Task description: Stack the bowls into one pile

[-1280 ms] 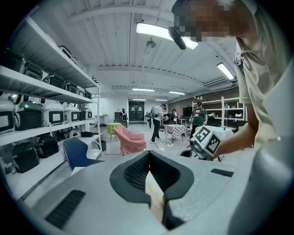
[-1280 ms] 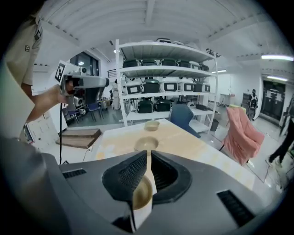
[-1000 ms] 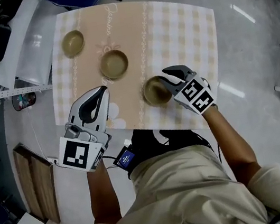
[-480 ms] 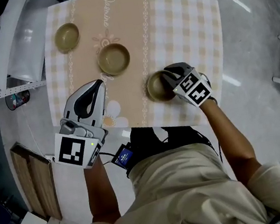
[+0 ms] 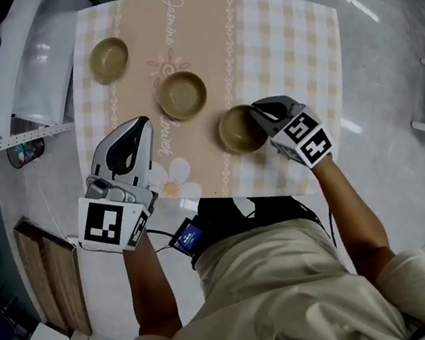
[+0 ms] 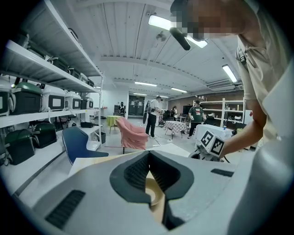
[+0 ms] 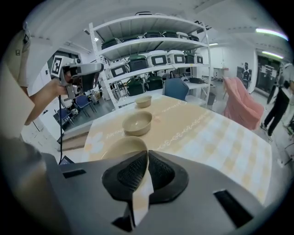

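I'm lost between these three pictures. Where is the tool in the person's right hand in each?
Head view: the right tool sits right of centre, on the rim of the near bowl; its jaws have just closed on it.
Left gripper view: small, at the right, told by its chequered cube.
Right gripper view: its own grey body fills the bottom, the rim between its pads.
Shared landmark: the blue chair past the far end of the table.

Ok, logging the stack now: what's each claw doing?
Left claw: closed, empty.
Right claw: just closed on the rim of the near bowl.
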Motion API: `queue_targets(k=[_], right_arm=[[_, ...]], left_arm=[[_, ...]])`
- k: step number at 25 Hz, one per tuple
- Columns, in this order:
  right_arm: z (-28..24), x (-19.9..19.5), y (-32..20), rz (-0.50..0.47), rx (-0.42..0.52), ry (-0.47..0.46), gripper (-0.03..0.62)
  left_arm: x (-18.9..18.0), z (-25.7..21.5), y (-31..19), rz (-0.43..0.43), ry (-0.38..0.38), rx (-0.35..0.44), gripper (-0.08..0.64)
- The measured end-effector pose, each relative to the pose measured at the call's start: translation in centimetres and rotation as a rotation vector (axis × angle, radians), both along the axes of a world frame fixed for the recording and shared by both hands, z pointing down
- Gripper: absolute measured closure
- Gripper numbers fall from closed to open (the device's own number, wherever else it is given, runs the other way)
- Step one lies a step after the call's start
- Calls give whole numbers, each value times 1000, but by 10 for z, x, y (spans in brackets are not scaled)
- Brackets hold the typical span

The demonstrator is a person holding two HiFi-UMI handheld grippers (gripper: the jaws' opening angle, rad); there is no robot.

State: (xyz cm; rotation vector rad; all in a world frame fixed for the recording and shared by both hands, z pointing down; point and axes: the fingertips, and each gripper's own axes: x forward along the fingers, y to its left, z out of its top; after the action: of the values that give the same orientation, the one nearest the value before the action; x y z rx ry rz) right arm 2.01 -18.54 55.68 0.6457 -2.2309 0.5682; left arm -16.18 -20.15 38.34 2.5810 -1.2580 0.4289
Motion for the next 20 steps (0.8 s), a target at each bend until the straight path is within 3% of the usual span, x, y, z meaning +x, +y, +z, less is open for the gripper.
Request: queue_targets(k=[9,20], right_arm=[[-46,-33,-43,13,67,-59,577],[-60,-79,-83,-4,80,-80,577]], left_arm=[[-28,-3,-19,-32,-3,1,552],[-63,2,-50,-61,-2,-4,552]])
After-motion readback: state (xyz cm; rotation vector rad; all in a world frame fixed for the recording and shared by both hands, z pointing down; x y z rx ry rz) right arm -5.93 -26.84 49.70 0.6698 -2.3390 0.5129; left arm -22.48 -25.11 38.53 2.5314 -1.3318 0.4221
